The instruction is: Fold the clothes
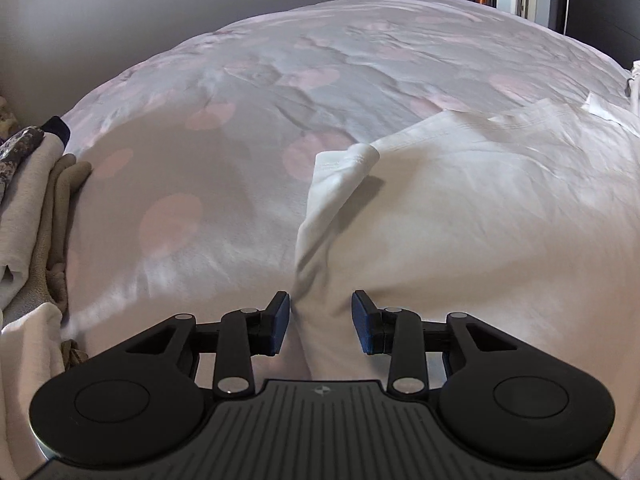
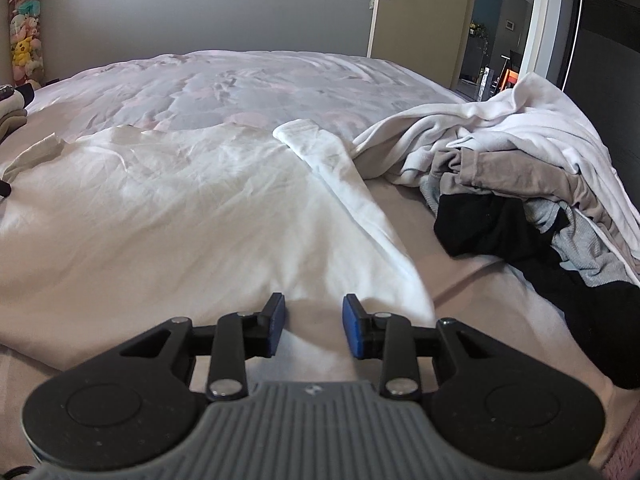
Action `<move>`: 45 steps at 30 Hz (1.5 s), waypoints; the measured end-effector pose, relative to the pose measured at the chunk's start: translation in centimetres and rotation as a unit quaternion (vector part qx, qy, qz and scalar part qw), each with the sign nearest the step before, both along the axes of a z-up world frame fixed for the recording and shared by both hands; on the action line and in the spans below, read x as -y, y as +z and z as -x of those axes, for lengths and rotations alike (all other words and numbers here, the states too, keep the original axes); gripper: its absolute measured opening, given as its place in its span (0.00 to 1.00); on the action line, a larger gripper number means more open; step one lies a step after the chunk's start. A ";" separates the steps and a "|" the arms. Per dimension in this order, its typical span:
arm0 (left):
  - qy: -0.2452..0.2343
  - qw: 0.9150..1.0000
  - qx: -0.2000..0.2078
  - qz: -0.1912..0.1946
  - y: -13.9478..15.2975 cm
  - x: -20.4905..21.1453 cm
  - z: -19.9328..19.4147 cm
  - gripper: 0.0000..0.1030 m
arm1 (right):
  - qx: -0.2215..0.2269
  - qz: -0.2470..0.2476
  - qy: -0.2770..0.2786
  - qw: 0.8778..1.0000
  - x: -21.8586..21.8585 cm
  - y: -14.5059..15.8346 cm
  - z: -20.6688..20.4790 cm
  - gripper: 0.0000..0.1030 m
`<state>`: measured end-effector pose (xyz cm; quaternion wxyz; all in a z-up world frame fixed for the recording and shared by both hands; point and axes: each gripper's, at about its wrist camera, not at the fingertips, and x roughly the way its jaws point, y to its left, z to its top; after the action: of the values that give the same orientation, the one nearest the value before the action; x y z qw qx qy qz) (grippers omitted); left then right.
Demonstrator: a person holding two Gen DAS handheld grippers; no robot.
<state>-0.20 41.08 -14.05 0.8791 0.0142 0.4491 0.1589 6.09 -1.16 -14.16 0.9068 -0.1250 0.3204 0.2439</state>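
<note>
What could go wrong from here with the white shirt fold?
1. Both the left gripper and right gripper are open at the near edge of the white shirt; a pinch might also catch the duvet underneath.
2. The right sleeve lies close to the unfolded clothes pile; folding may drag it into that pile.
3. The left sleeve is already bunched, so creases may get folded in.

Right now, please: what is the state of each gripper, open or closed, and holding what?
Left gripper: open, holding nothing, at the white shirt.
Right gripper: open, holding nothing, over the shirt's near edge.
</note>
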 end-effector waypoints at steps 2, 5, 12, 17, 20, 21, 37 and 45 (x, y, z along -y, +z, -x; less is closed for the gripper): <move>0.011 1.000 0.005 0.004 -0.1 -0.9 -0.5 0.32 | -0.006 -0.008 0.003 1.000 -0.4 0.6 -0.4 0.34; 0.050 0.998 0.025 0.021 0.1 -2.5 -1.7 0.32 | -0.009 0.001 0.020 1.000 -2.3 1.4 -1.9 0.34; 0.082 0.995 0.048 0.024 -0.9 -4.4 -2.0 0.32 | -0.023 0.017 0.046 0.999 -7.3 2.0 -7.1 0.29; 0.065 0.996 0.050 0.025 -1.3 -4.7 -1.9 0.32 | -0.063 0.039 0.038 0.996 -9.4 0.6 -11.4 0.26; 0.059 0.997 0.052 0.023 -1.5 -4.8 -1.8 0.34 | -0.049 0.045 0.017 0.998 -9.5 0.7 -13.4 0.26; 0.059 0.997 0.053 0.025 -1.6 -4.8 -1.8 0.35 | -0.043 0.044 0.010 0.998 -9.5 1.1 -14.0 0.26; 0.063 0.996 0.050 0.037 -1.1 -5.2 -1.7 0.35 | -0.063 0.014 -0.058 0.996 -4.3 5.1 -17.4 0.55; 0.051 0.995 0.066 0.053 0.7 -4.3 0.2 0.35 | -0.133 -0.024 -0.099 0.986 1.9 4.4 -12.7 0.56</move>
<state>-0.45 45.42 -13.37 0.8972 -0.0659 0.3979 0.1797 18.81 -3.02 -9.81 0.8785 -0.0372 0.4429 0.1752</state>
